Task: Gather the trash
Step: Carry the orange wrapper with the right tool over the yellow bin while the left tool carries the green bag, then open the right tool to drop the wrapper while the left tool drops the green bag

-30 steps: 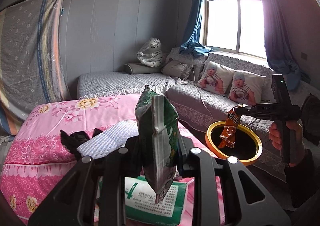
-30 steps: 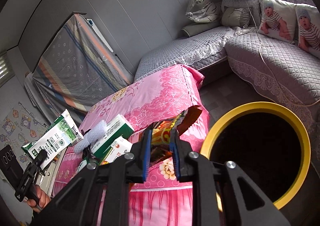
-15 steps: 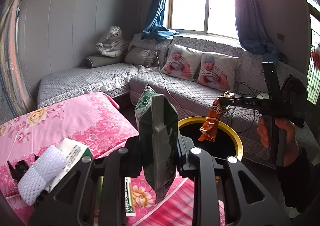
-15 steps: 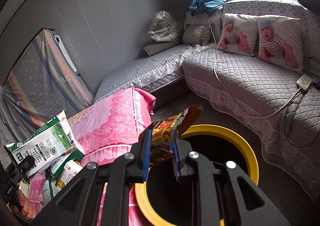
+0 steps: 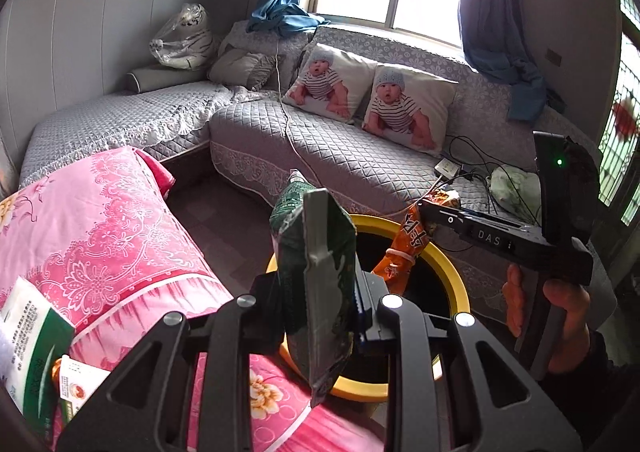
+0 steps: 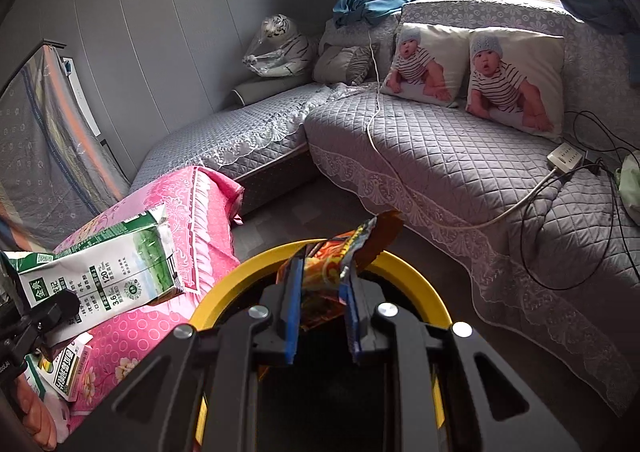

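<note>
At the far left, a pink flowered bed carries a green-and-white box at its near edge. Beside it, the left gripper has its jaws clamped on a flattened green milk carton, which stands upright above the near rim of the bin, a black one with a yellow rim on the floor. To the right, the right gripper has its jaws clamped on an orange snack wrapper, which hangs over the bin's mouth. A hand grips its handle. Behind runs a grey sofa.
</note>
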